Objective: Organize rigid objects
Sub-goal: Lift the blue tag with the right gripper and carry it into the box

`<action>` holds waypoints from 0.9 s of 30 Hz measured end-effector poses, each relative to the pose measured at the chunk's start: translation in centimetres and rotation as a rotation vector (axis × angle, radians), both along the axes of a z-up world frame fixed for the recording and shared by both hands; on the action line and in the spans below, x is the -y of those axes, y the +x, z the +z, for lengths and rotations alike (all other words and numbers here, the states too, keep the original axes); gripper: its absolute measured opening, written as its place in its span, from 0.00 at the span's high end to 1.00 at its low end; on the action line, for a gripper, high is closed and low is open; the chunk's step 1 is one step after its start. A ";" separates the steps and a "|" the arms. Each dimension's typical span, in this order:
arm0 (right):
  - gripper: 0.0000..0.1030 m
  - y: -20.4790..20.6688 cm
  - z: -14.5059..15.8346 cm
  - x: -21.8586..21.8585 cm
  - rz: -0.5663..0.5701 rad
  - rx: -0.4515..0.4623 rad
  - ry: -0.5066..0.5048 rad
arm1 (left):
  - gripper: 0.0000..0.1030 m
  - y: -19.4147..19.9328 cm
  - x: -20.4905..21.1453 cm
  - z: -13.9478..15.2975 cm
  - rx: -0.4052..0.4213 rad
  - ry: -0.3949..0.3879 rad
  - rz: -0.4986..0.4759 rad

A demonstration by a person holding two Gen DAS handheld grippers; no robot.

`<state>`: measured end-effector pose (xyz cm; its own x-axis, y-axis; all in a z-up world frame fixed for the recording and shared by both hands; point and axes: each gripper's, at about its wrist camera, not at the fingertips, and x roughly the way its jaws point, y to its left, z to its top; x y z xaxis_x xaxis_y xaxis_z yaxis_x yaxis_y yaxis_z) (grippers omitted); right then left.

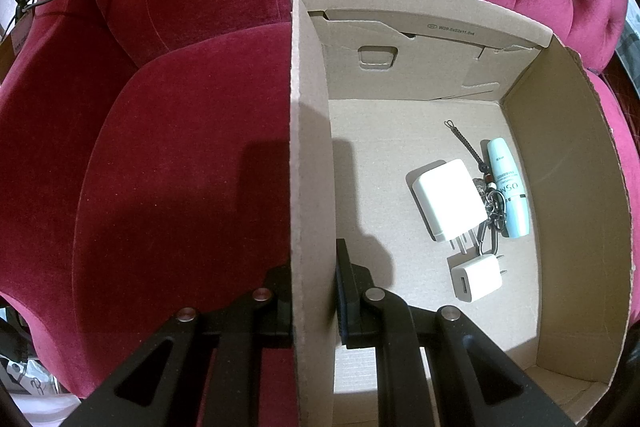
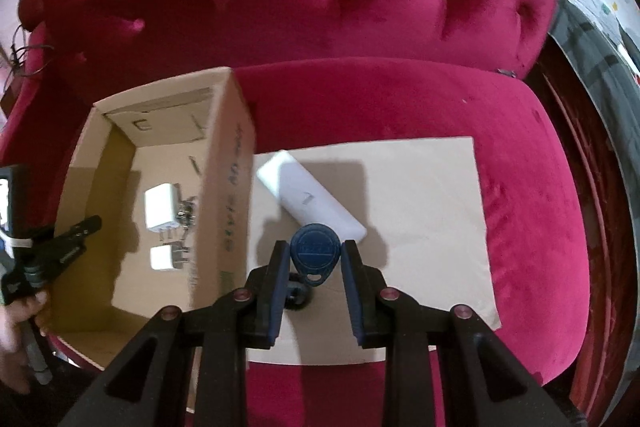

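On a red velvet armchair [image 2: 400, 7], the left hand-held gripper [image 1: 316, 283] is clamping the left wall of an open cardboard box [image 1: 310, 147], one finger inside and one outside, its jaws pressed together on the board. Inside the box, ahead and to the right of that hand-held gripper, are lying a large white charger [image 1: 448, 199], a small white charger [image 1: 476, 277] nearer the jaws, a tangle of keys on a braided cord [image 1: 490, 211] and, furthest right, a pale blue tube [image 1: 508, 187] beside the box's right wall. To the right of the box, the right hand-held gripper [image 2: 314, 251] is gripping a blue key fob [image 2: 315, 247] between its pads, above a flat cardboard sheet [image 2: 432, 195] spread on the seat. A white rectangular device [image 2: 312, 195] is lying on that sheet just beyond the fob.
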<state>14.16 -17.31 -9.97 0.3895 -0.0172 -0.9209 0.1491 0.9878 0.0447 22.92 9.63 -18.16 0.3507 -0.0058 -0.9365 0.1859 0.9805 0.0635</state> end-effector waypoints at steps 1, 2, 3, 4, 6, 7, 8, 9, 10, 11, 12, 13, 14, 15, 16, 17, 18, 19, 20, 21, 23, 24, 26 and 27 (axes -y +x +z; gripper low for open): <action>0.74 0.1 0.2 -0.3 0.006 0.002 -0.003 | 0.86 0.0 0.0 0.0 0.000 -0.001 0.001; 0.74 0.3 0.5 -0.8 0.017 0.005 -0.006 | 0.86 0.0 0.0 0.0 -0.001 -0.002 0.001; 0.74 0.4 0.7 -1.3 0.027 0.008 -0.003 | 0.86 0.0 0.0 0.0 -0.001 -0.002 0.001; 0.74 0.5 0.9 -1.6 0.032 0.010 -0.001 | 0.86 0.0 -0.1 0.0 -0.001 -0.002 0.001; 0.74 0.7 1.4 -2.4 0.049 0.016 0.003 | 0.86 0.0 -0.1 0.0 -0.001 -0.001 0.001; 0.74 0.8 1.5 -2.8 0.058 0.017 0.004 | 0.86 0.0 -0.1 0.0 -0.001 -0.002 0.001; 0.74 0.9 1.7 -3.2 0.067 0.019 0.006 | 0.86 0.0 -0.1 0.0 -0.001 -0.002 0.001; 0.74 0.9 1.8 -3.5 0.074 0.021 0.007 | 0.86 -0.1 -0.1 0.0 -0.001 -0.003 0.002; 0.74 1.0 1.9 -3.9 0.082 0.021 0.003 | 0.86 -0.1 -0.1 0.0 -0.001 -0.003 0.002; 0.74 1.1 2.0 -4.3 0.090 0.022 0.004 | 0.86 -0.1 -0.1 0.0 -0.001 -0.003 0.002; 0.74 1.2 2.1 -4.6 0.096 0.022 0.007 | 0.86 -0.1 -0.1 0.0 -0.002 -0.004 0.002; 0.74 1.2 2.1 -5.0 0.104 0.024 0.008 | 0.86 -0.1 -0.1 0.0 -0.002 -0.004 0.002; 0.74 1.2 2.2 -5.3 0.109 0.025 0.009 | 0.86 -0.1 -0.1 0.0 -0.002 -0.004 0.002; 0.74 1.3 2.2 -5.6 0.117 0.027 0.013 | 0.86 -0.1 -0.1 0.0 -0.002 -0.004 0.002; 0.74 1.3 2.2 -5.9 0.123 0.026 0.016 | 0.86 -0.1 -0.1 0.0 -0.002 -0.004 0.002; 0.74 1.4 2.2 -6.4 0.133 0.026 0.017 | 0.86 -0.1 0.0 0.0 -0.001 -0.003 0.001; 0.74 1.4 2.1 -6.8 0.142 0.027 0.015 | 0.86 -0.1 0.0 0.0 -0.001 -0.002 0.001; 0.74 1.4 2.1 -7.1 0.148 0.026 0.016 | 0.86 -0.1 0.0 0.0 -0.002 -0.003 0.002; 0.74 1.5 2.0 -7.5 0.157 0.025 0.017 | 0.86 -0.1 0.0 0.0 -0.002 -0.004 0.002; 0.74 1.5 1.9 -7.9 0.165 0.025 0.017 | 0.86 -0.1 0.0 0.0 -0.002 -0.004 0.002; 0.74 1.6 1.6 -8.7 0.182 0.020 0.010 | 0.86 -0.1 0.0 0.0 -0.002 -0.004 0.002; 0.74 1.8 1.3 -9.1 0.187 0.016 0.011 | 0.86 -0.1 0.0 0.0 -0.002 -0.005 0.002; 0.74 1.9 1.0 -9.8 0.202 0.010 0.012 | 0.86 0.0 0.0 -0.1 -0.003 -0.005 0.003; 0.74 2.0 0.8 -10.2 0.208 0.007 0.009 | 0.86 0.0 0.0 -0.1 -0.003 -0.005 0.003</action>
